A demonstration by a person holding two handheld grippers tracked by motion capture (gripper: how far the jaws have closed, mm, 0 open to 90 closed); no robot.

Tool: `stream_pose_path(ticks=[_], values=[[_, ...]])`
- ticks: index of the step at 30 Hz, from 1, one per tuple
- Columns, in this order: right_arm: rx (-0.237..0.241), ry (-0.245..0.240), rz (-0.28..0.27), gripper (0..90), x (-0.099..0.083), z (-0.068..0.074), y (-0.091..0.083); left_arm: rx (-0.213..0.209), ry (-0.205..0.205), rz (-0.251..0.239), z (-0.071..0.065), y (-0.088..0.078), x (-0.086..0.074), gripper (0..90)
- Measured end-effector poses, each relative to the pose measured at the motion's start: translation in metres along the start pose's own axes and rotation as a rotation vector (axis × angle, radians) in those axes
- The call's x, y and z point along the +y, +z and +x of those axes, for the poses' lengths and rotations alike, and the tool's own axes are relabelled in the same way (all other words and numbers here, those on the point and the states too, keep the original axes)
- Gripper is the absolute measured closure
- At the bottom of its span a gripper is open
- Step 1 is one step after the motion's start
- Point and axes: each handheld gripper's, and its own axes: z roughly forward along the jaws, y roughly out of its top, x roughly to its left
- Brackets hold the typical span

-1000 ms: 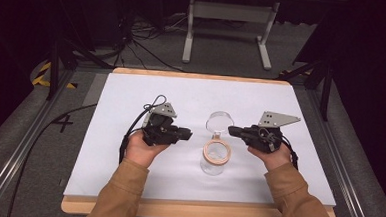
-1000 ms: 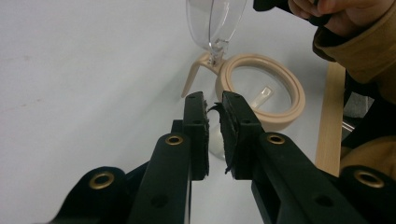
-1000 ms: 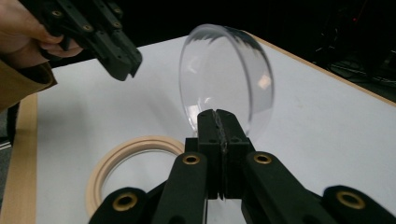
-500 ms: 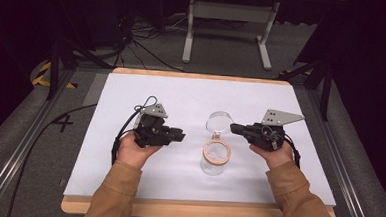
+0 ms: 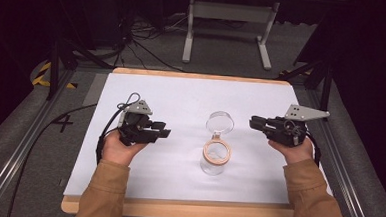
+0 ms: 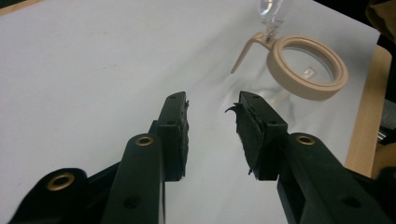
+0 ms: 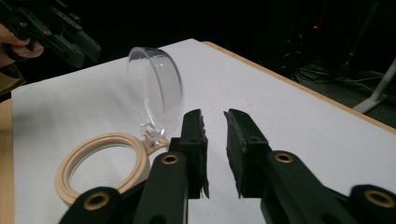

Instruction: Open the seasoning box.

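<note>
A clear jar (image 5: 214, 162) with a beige rim (image 5: 217, 152) stands mid-table, its round clear lid (image 5: 220, 122) hinged up and open behind it. My left gripper (image 5: 163, 132) hovers to the jar's left and points at it. Its jaws have just been opening, with nothing between them. In the left gripper view, the gripper (image 6: 212, 116) is open and the beige rim (image 6: 308, 70) lies ahead to the right. My right gripper (image 5: 254, 123) is right of the lid, its jaws also just opened and empty. In the right gripper view, the gripper (image 7: 215, 126) stands beside the upright lid (image 7: 154, 91) and rim (image 7: 100, 163).
A white sheet (image 5: 181, 98) covers the wooden table (image 5: 175, 209). Dark floor with cables (image 5: 145, 31) and a grey stand (image 5: 228, 20) lies beyond the far edge. Metal rails (image 5: 24, 144) run along both sides. The left gripper (image 7: 56, 35) appears far off in the right gripper view.
Both grippers have drawn back from the jar, the left one leftward and the right one rightward off the lid. Both pairs of jaws have opened wider.
</note>
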Motion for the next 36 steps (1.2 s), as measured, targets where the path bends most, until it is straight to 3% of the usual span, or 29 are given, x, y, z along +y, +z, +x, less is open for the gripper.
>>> stream_pose_path(ticks=[4,6,11,12,14,16,17,23,30,36], values=[[-0.049,0.019,0.021,69.8,-0.004,-0.010,-0.007,0.030,-0.035,0.000,0.007,-0.003,-0.003,61.6],[-0.061,0.034,0.030,68.4,-0.007,-0.015,-0.010,0.037,-0.030,0.007,0.011,-0.003,-0.004,60.7],[-0.080,0.060,0.053,63.2,-0.017,-0.030,-0.016,0.022,-0.052,0.014,0.022,-0.001,-0.011,57.8],[-0.089,0.064,0.059,61.9,-0.019,-0.032,-0.017,0.027,-0.037,0.012,0.026,0.000,-0.012,57.6],[-0.109,0.075,0.069,60.9,-0.023,-0.037,-0.018,0.031,-0.077,0.016,0.029,0.001,-0.015,57.4],[-0.124,0.094,0.084,59.6,-0.029,-0.042,-0.018,0.036,-0.086,0.019,0.033,0.004,-0.017,57.4],[-0.137,0.102,0.093,59.4,-0.032,-0.045,-0.018,0.036,-0.076,0.023,0.035,0.005,-0.018,57.4],[-0.165,0.128,0.141,56.9,-0.046,-0.055,-0.015,0.058,-0.113,0.066,0.043,0.015,-0.026,57.4],[-0.190,0.158,0.198,54.1,-0.063,-0.067,-0.006,0.067,-0.113,0.101,0.047,0.022,-0.030,56.5],[-0.170,0.206,0.271,53.0,-0.076,-0.075,0.004,0.062,-0.128,0.115,0.048,0.027,-0.033,56.3]])
